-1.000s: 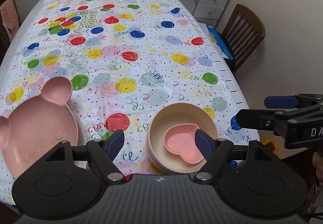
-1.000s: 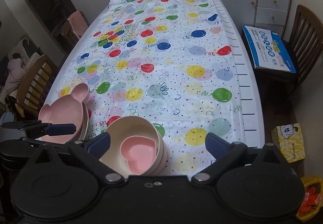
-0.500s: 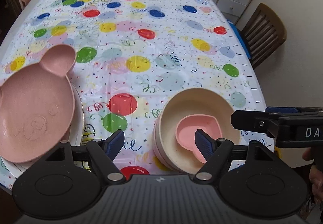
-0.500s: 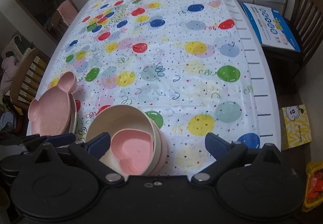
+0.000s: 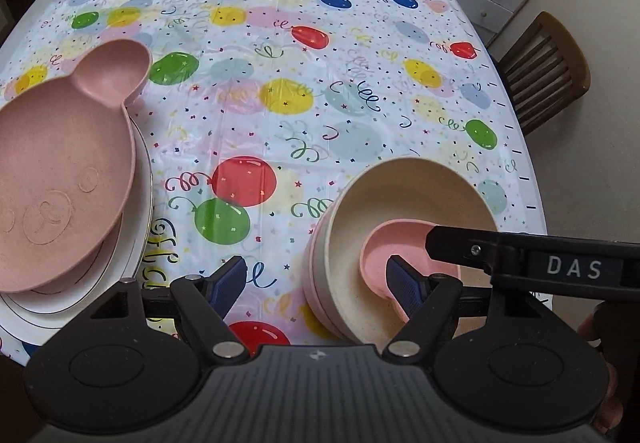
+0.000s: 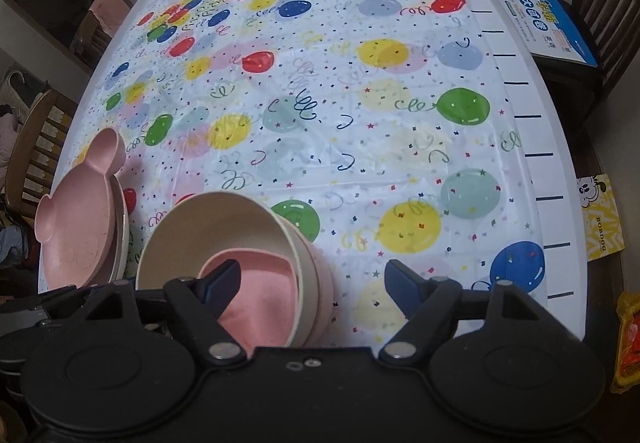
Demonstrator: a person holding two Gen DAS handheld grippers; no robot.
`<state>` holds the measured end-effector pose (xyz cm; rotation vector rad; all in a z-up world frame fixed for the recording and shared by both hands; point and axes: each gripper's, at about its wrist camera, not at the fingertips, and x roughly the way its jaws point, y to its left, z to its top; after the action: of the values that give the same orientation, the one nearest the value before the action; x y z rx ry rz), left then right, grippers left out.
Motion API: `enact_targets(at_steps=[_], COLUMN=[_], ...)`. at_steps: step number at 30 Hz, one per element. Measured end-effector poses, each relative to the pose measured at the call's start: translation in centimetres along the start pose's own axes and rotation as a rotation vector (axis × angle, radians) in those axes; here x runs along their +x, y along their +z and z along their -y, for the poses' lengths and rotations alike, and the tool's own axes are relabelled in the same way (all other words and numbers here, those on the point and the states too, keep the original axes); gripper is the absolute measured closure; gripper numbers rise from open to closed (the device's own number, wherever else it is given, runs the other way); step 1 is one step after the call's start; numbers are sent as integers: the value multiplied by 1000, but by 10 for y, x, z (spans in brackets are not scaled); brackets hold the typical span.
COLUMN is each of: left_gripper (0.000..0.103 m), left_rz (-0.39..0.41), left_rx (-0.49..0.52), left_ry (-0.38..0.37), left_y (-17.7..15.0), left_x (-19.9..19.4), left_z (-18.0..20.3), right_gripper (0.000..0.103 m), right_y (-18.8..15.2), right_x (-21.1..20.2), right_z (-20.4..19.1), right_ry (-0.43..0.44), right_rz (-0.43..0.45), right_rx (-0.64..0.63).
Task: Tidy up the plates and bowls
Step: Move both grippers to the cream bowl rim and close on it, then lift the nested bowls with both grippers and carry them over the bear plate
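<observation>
Balloon tablecloth | heart dish in cream bowl | both jaws wide apart, seemingly empty

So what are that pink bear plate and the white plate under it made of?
The bear plate looks like matte moulded plastic, maybe a fibre blend: its surface is dull and faintly speckled, with a face pressed into it. The white plate looks like glazed ceramic, smooth and shiny with thin dark rim lines, though I can't be sure.

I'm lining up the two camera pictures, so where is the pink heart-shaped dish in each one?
Left wrist: pink heart-shaped dish lower right, inside the cream bowl.
Right wrist: dish lower left, inside the same bowl.
Shared landmark: pink bear-shaped plate, left of the bowl.
</observation>
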<state>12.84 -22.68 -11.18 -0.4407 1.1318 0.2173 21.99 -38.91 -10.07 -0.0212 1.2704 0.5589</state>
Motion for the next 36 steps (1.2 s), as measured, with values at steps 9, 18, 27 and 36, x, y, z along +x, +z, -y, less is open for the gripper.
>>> enact_targets(at_steps=[9,18,27,36], left_gripper=[28,48,70,71], left_rz=[-40,-64,-72,-69], left_rx=[-6,-15,-18,-2], left_ry=[-20,-45,-67,-63], left_y=[0,0,2,6], left_x=[10,14,12,3], left_z=[0,-2,-2,-2], right_gripper=[41,59,79,82], right_y=[-1,-2,-7,-8], right_x=[6,11,9,0], right_z=[4,4,-7,-15], right_ry=[17,9,-5,-22], right_rz=[-28,-45,-60,-42], right_rx=[20,32,3,-8])
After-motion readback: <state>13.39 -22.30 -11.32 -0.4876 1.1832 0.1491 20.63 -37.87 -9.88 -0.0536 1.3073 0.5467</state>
